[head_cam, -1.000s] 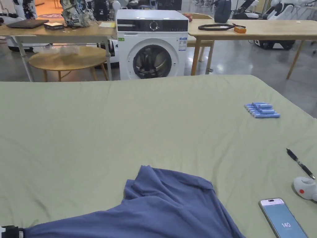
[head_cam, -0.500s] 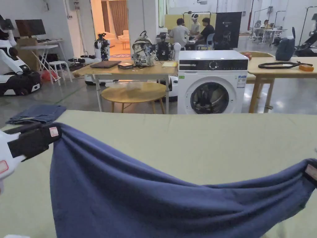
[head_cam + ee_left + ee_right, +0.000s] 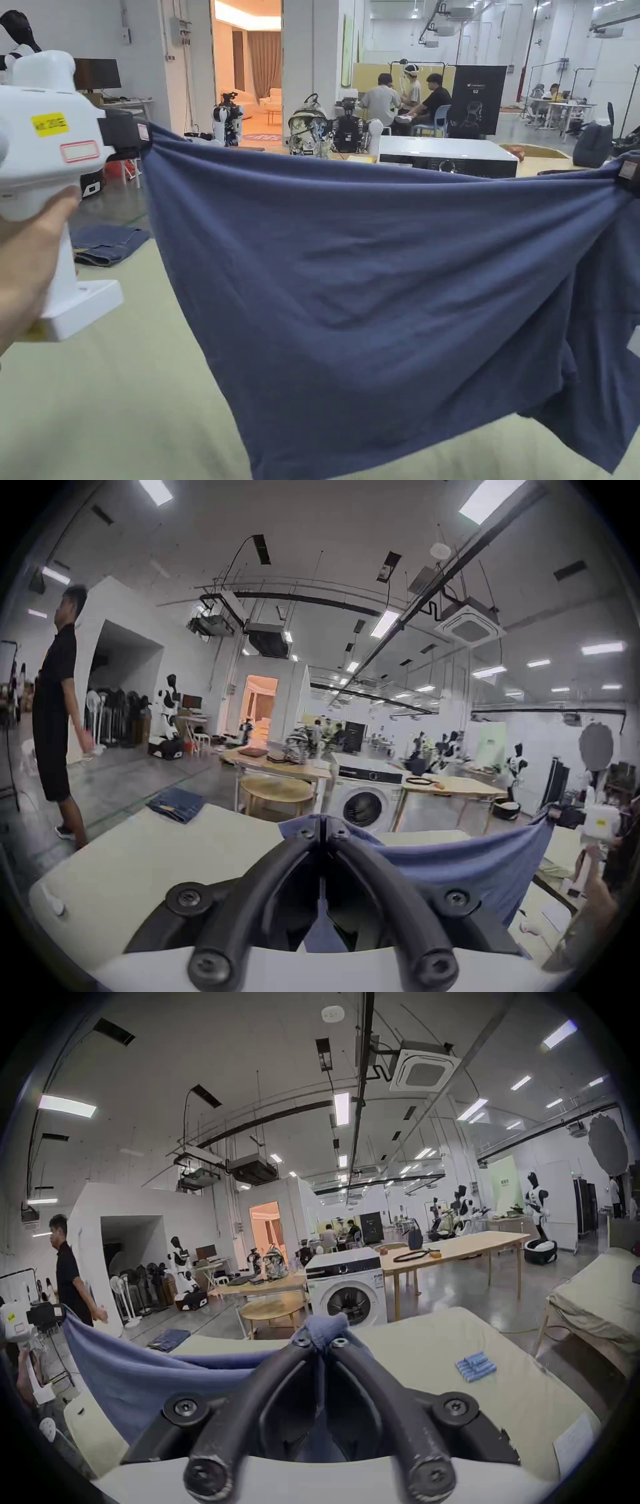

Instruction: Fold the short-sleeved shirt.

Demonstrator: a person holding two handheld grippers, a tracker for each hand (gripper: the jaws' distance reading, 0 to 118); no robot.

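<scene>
**Shirt stretched in the air between both tongs**

The blue shirt (image 3: 375, 300) hangs spread wide above the green-covered bench (image 3: 112, 400), held up by its top edge; the left tongs (image 3: 134, 134) are clamped on one end of that edge, their jaws closed with cloth pinched between them, as the left gripper view confirms (image 3: 323, 826); a hand (image 3: 28, 262) grips their white handle; the right tongs (image 3: 628, 172) pinch the other end, and in the right gripper view a small bunch of cloth pokes out past the closed tips (image 3: 323, 1333); between the two tongs the top edge runs nearly taut, and below it the cloth drapes down in soft folds toward the bench; beyond the tongs stands a washing machine (image 3: 346, 1290); to the right of the right tongs a cluster of small blue cylinders (image 3: 476, 1366) lies on the bench; beyond the left tongs folded jeans (image 3: 106, 244) lie at the bench's far corner.
</scene>
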